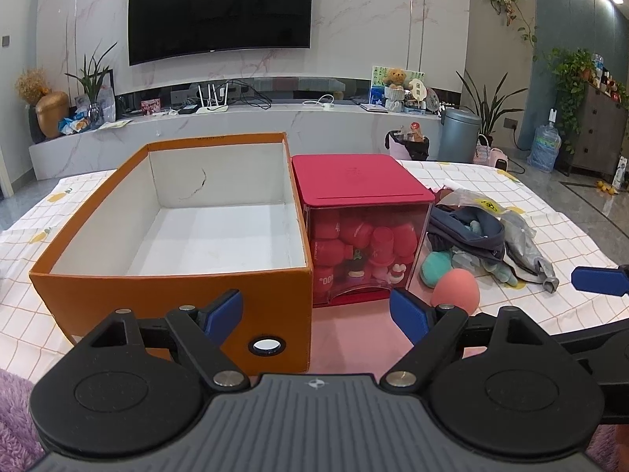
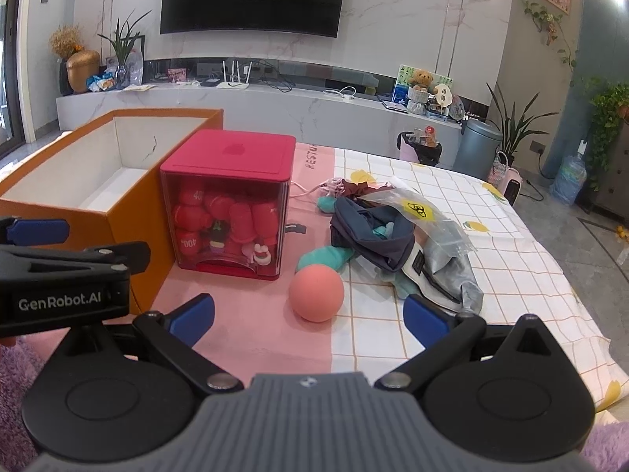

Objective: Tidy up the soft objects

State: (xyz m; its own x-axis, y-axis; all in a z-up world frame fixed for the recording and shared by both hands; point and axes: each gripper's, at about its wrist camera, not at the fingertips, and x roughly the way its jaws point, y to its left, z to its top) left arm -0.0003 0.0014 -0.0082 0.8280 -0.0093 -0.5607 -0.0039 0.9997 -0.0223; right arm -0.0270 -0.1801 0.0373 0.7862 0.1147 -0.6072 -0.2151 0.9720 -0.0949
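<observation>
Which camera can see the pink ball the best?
The right wrist view: the pink ball sits whole and round on the cloth, just ahead of the open right gripper. In the left wrist view the ball is partly hidden behind a blue fingertip.

An open orange box (image 1: 177,287), white inside, stands on the table touching a red-lidded clear container (image 1: 363,236). A pink ball (image 2: 316,293) lies just before a heap of clothes (image 2: 397,236) and teal plush (image 2: 328,257).
</observation>
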